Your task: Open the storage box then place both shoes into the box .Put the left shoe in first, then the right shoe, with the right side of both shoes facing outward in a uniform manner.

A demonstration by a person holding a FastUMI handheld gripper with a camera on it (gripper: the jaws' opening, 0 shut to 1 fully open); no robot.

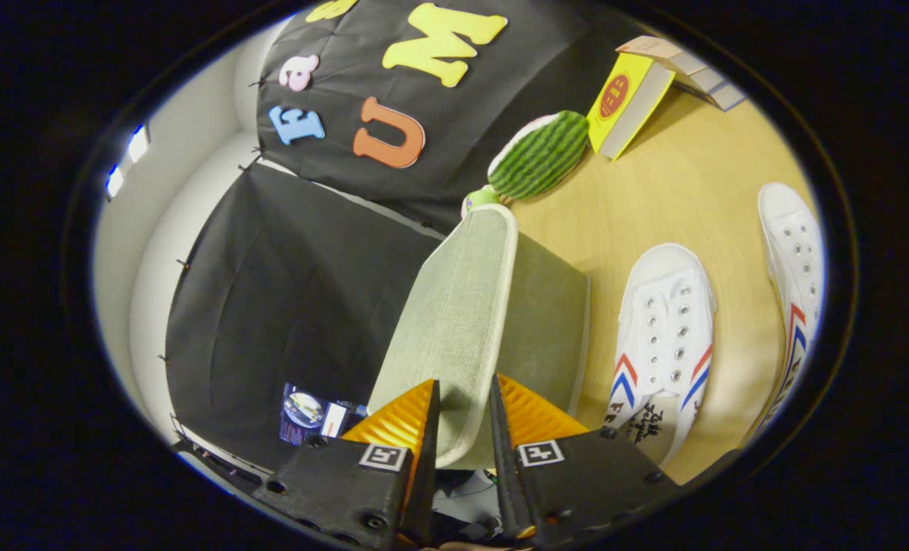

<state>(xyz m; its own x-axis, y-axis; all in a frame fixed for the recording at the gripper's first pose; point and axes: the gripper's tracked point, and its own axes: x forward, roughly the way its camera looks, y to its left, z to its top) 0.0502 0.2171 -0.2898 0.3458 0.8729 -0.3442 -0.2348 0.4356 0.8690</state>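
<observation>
My gripper point(464, 405) is shut on the lid point(454, 321) of the green fabric storage box point(546, 321); the lid's rim sits between both fingers and the lid is swung up on edge. The view is rolled sideways. Two white canvas shoes with red and blue stripes lie on the wooden table beside the box: the nearer shoe point(665, 337) just past the box wall, the other shoe point(795, 268) farther out. The inside of the box is hidden behind the raised lid.
A watermelon-patterned toy point(540, 154) lies on the wooden table point(699, 184) beyond the box. A yellow book point(629, 103) leans against a stack of books point(692, 69) behind it. Black cloth walls stand behind the box.
</observation>
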